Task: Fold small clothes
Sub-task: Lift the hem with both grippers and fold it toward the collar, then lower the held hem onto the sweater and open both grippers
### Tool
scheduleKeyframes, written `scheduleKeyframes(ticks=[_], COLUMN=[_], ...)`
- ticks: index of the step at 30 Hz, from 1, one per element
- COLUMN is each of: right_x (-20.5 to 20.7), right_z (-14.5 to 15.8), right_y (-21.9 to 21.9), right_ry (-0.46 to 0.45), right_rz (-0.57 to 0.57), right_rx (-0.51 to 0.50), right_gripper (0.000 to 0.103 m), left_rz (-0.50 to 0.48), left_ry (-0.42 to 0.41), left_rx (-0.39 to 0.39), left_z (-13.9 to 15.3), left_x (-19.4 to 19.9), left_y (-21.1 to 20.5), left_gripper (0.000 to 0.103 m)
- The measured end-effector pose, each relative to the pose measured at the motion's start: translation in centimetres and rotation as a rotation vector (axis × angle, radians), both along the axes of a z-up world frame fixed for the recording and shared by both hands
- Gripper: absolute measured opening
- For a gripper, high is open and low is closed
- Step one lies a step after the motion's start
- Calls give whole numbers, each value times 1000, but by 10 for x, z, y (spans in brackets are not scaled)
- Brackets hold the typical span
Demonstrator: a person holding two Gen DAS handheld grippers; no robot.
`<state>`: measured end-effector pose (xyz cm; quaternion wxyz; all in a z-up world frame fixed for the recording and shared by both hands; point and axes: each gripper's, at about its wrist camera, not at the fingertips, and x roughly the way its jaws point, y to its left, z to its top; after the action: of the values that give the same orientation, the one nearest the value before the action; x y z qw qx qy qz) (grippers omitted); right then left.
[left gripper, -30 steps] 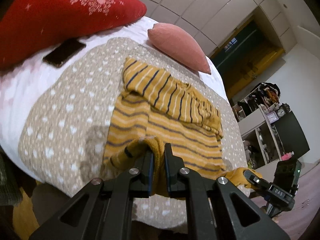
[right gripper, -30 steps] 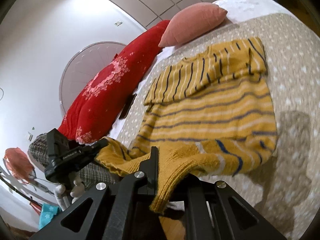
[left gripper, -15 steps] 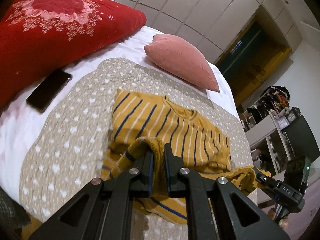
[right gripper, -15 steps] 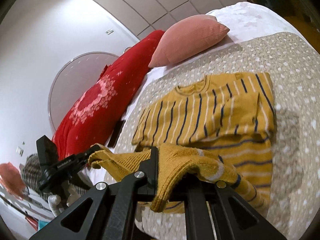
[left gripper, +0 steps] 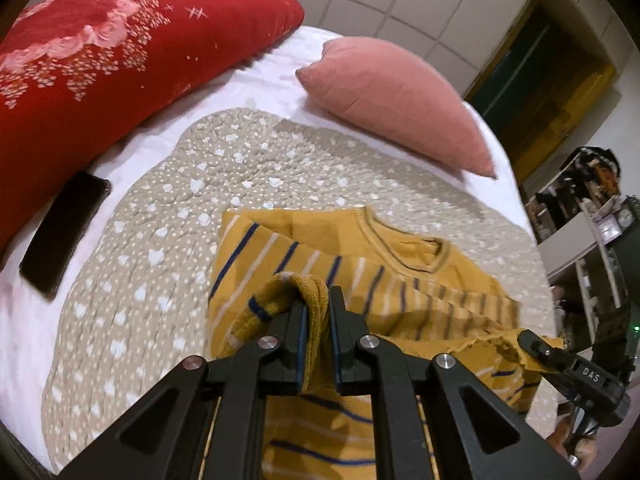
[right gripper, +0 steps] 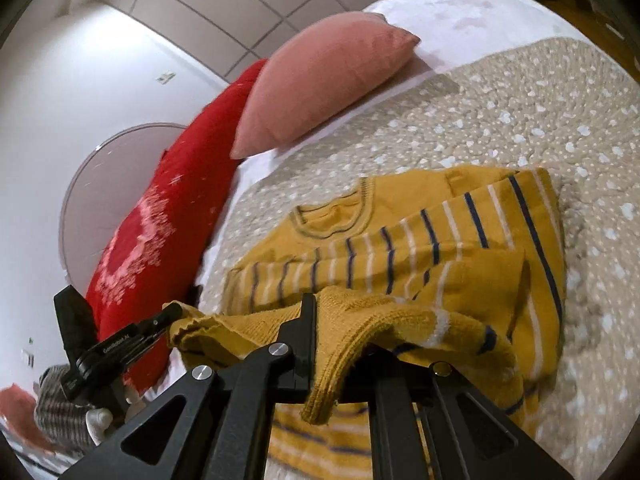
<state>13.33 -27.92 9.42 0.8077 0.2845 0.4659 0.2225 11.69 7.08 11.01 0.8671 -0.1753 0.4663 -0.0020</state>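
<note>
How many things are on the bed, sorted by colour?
Red: 1, the big red pillow
Pink: 1, the pink cushion
Yellow with stripes: 1, the sweater
Black: 1, the phone
Beige with white spots: 1, the blanket
Total: 5

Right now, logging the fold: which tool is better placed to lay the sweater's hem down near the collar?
Neither alone. The left tool and right tool each pinch a hem corner of the sweater, level, short of the collar.
</note>
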Motion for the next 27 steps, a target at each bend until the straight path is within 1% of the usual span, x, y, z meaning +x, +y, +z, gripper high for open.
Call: scheduleKeyframes(ticks=[4, 5, 8, 11, 14, 15, 16, 17, 18, 19, 20, 22, 23, 25, 27], right_x=[26, 30, 44, 56, 66, 69, 73, 76, 80, 84, 87, 93, 94, 97, 98], right_z=[-25, -30, -43, -52, -59, -61, -62, -64, -65, -67, -68, -70, -70, -69, -66], right_y=[-1, -1, 0, 2, 5, 5, 4, 3, 1, -1, -2, -7, -9, -16, -25], right_ry=[46, 53, 70, 83, 96, 101, 106, 109, 115, 123, 128, 141, 144, 140, 129], right_rz=[-14, -17, -25, -24, -23, -26, -31, -33, -35, -38, -41, -61, -73, -111, -160], right_rx=[6, 7, 1, -23, -27, -20, -6, 11, 32, 61, 78, 112, 125, 140, 152], right_gripper=[7, 8, 8, 8, 10, 11, 12, 13, 15, 18, 19, 27, 29, 43, 46], left_rz=[9, 15, 26, 14, 9, 13, 22, 38, 48, 63, 81, 103, 112, 124, 127], left_ry=[34, 39, 49, 50, 34, 29, 21, 11, 7, 4, 5, 10, 15, 23, 26], left_rx=[-3, -5, -42, -60, -77, -82, -90, -103, -111, -118, -115, -107, -102, -93, -86], left_z=[-19, -23, -31, -33, -33, -33, -32, -30, -29, -28, -27, -27, -28, -28, -28], left_x=[21, 26, 36, 46, 49, 50, 51, 51, 53, 53, 53, 53, 51, 46, 39], left_y=[1, 2, 5, 6, 11, 13, 18, 26, 31, 38, 45, 56, 63, 71, 77], left_gripper=[10, 13, 15, 18, 26, 32, 35, 40, 42, 42, 42, 43, 43, 43, 43])
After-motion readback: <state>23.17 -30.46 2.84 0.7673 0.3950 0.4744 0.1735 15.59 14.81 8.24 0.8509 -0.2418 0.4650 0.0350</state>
